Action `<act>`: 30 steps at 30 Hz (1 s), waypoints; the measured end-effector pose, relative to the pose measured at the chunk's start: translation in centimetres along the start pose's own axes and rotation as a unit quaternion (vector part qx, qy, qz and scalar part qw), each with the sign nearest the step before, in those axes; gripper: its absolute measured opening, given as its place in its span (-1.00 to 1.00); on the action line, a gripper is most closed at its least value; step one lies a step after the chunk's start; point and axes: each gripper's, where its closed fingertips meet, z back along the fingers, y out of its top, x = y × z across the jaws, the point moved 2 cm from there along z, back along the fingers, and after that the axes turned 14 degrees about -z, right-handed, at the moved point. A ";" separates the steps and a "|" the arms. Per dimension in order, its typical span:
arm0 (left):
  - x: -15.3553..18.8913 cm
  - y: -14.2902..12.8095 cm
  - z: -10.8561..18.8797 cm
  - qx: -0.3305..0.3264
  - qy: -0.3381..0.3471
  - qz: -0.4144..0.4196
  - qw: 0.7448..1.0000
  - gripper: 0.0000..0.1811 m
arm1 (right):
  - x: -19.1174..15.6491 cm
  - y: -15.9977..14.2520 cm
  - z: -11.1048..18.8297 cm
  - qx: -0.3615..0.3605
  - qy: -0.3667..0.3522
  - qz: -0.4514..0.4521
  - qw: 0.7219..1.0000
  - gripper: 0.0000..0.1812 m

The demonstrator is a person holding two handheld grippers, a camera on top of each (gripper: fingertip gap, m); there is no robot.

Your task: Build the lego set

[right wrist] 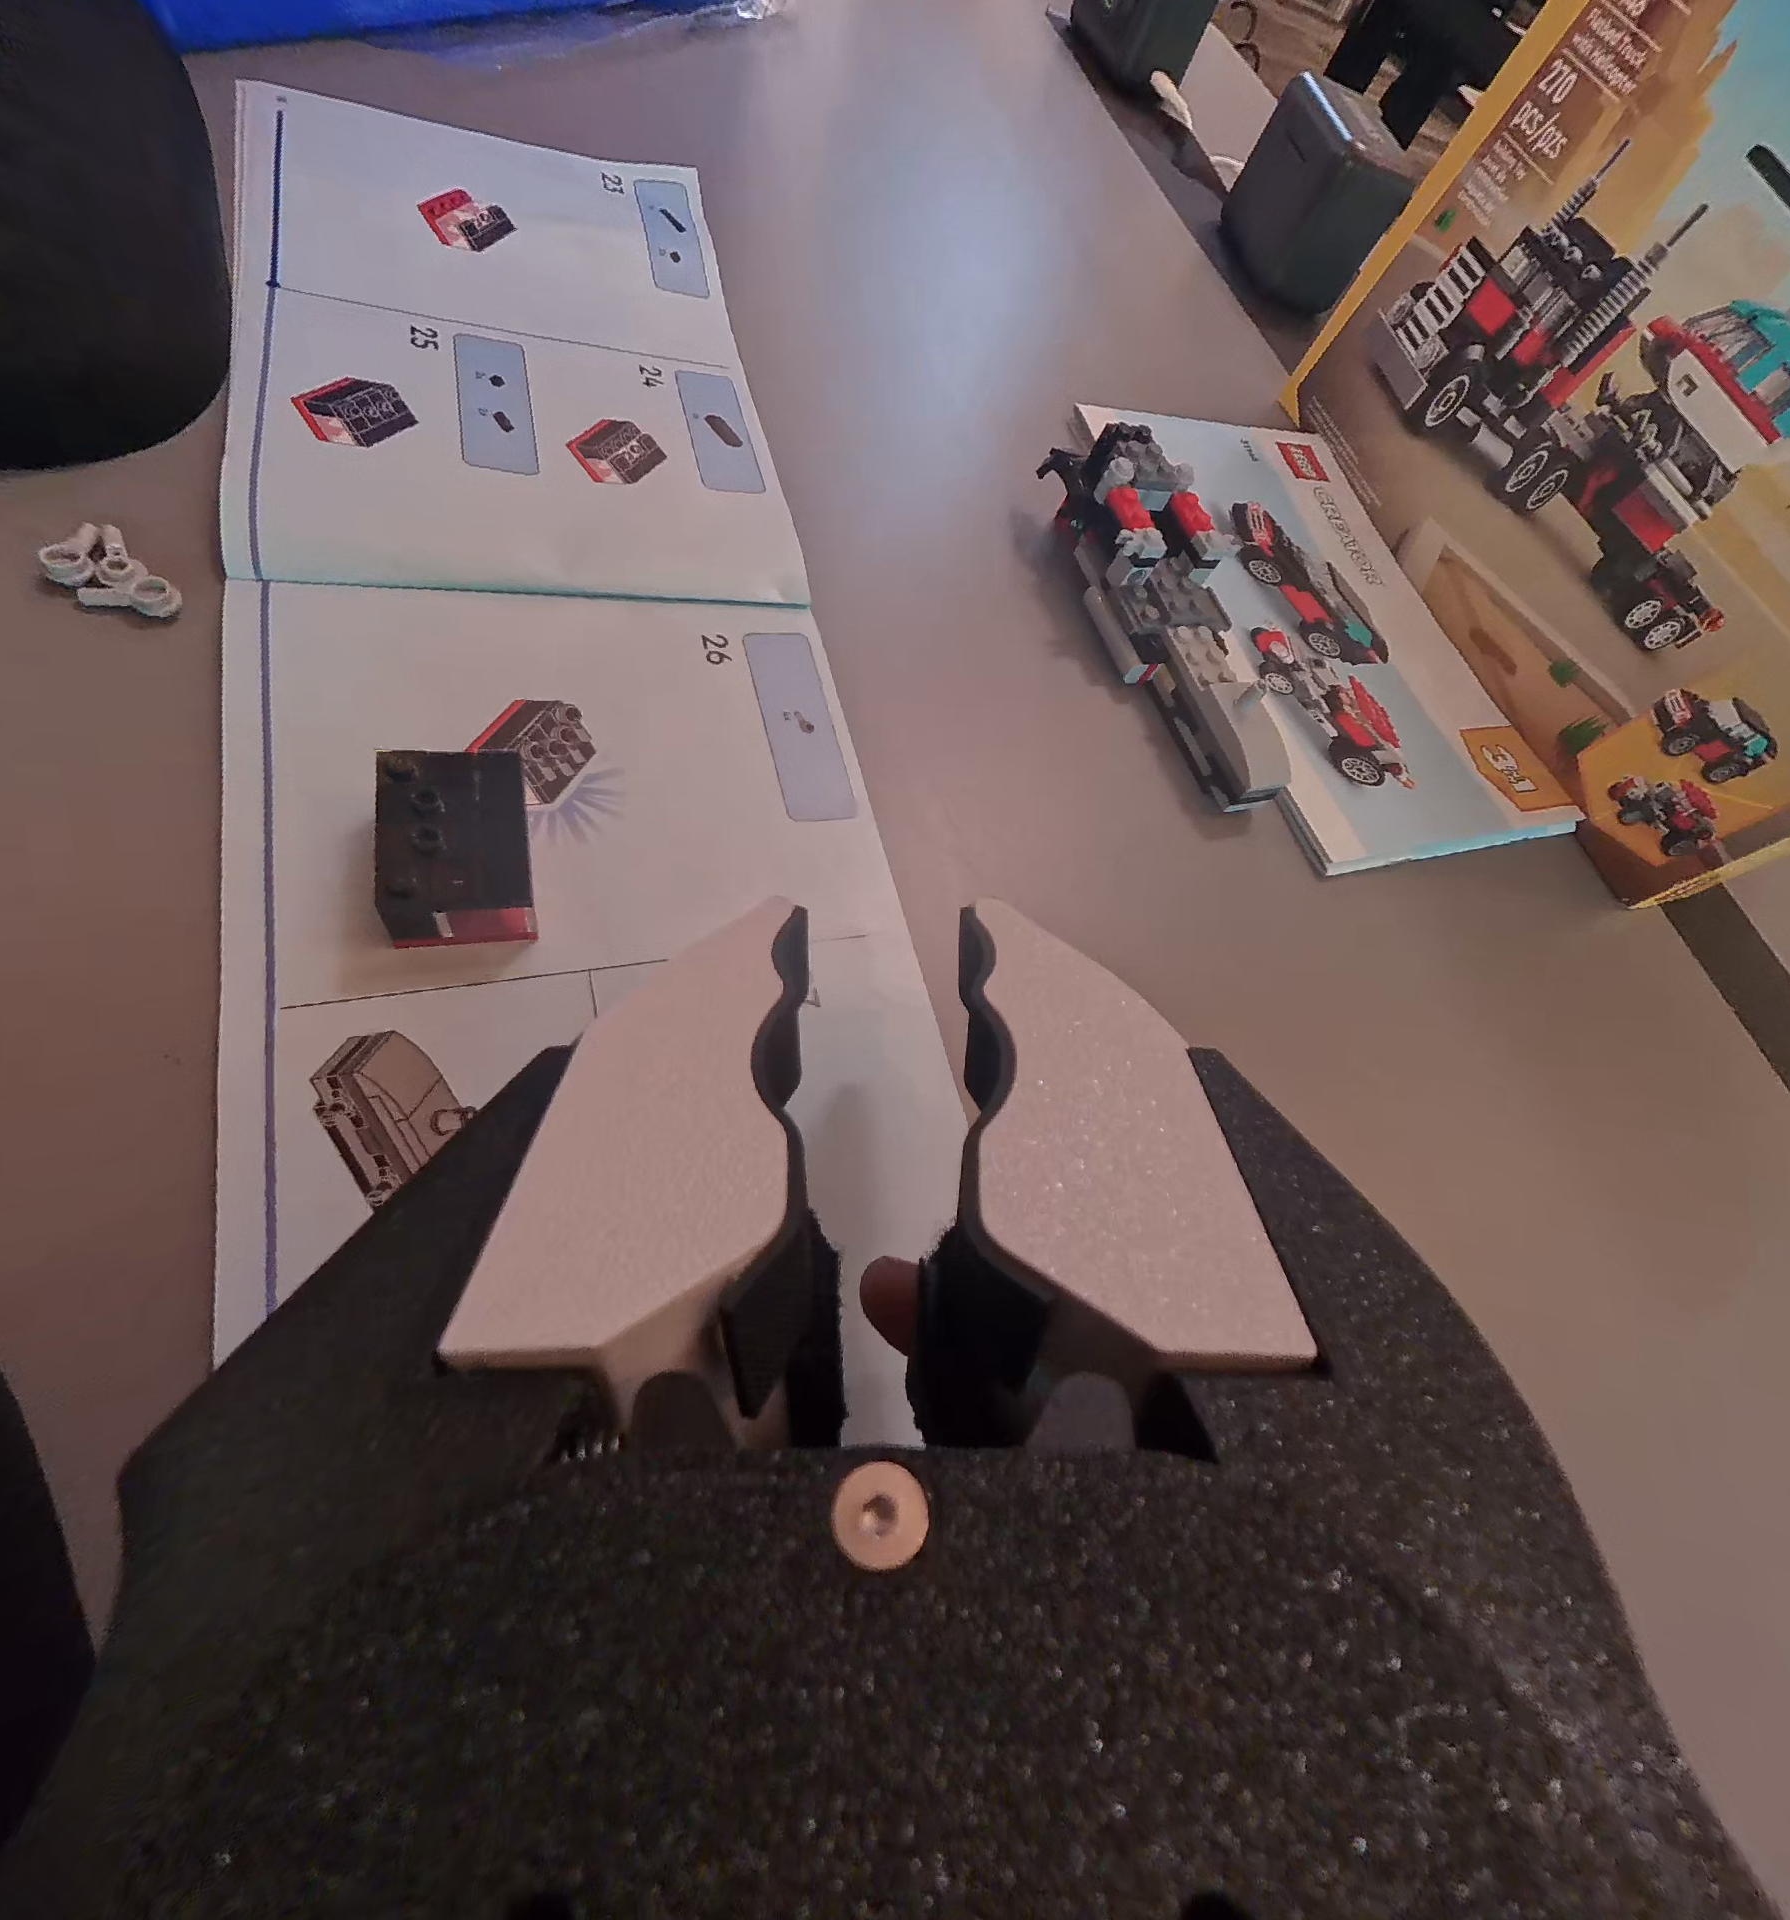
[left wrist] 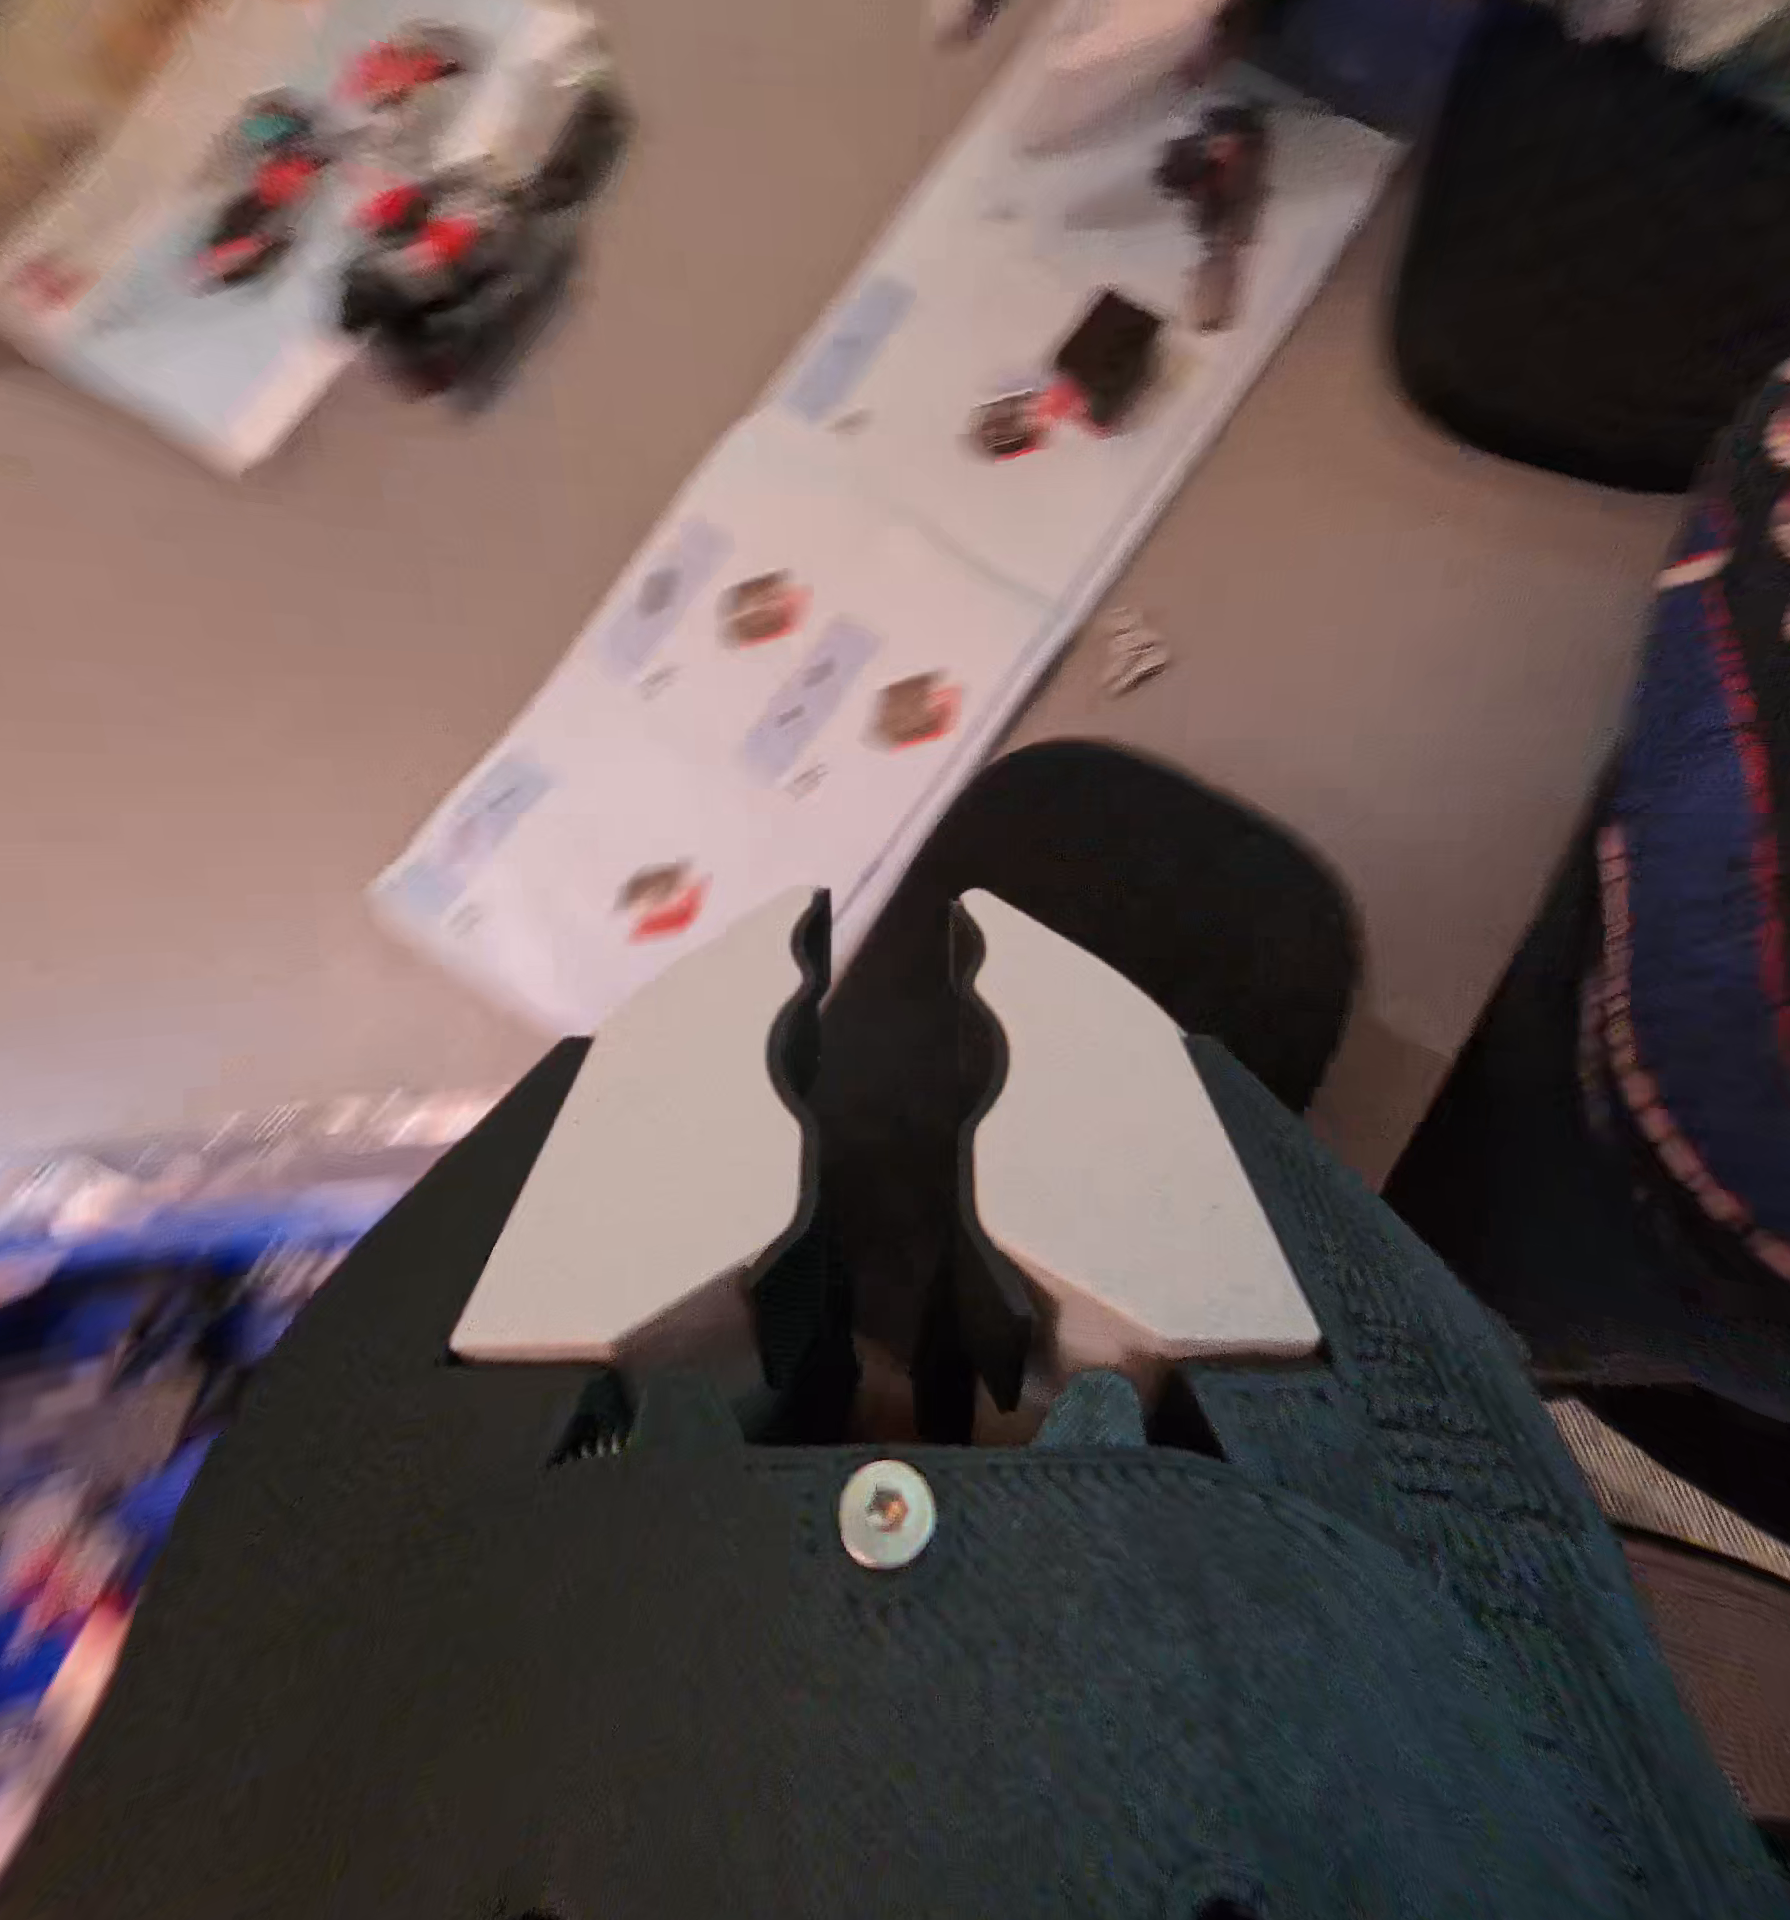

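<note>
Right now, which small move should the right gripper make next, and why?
Probably swing the right gripper left toward the small black and red block on the open instruction booklet. The gripper is open and empty, and the block stands free.

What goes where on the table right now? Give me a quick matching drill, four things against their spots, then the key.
1. black and red block
2. half-built truck
3. pale grey small parts
4. set box

A. bare table, left of the open booklet
B. on the open booklet
C. upright at far right
D. partly on the closed booklet

Pairs: 1-B, 2-D, 3-A, 4-C
</note>
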 end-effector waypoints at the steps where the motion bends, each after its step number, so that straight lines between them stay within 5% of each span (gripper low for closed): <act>1: -1.4 -1.4 2.0 -0.013 0.038 0.021 0.999 -0.77 | -0.1 0.0 -0.1 -0.002 0.002 0.002 1.000 -0.69; 5: -5.4 -10.5 7.1 -0.170 0.142 0.133 0.966 -0.82 | -0.5 -0.2 -0.4 -0.013 0.008 0.011 1.000 -0.69; 10: -6.0 -18.3 6.4 -0.298 0.116 0.173 0.931 -0.91 | -0.2 -0.3 -0.3 -0.012 0.001 0.007 1.000 -0.69; 30: -6.3 -20.5 4.7 -0.332 0.026 0.135 0.933 -0.90 | 0.1 -0.9 -0.5 -0.025 -0.001 0.001 1.000 -0.69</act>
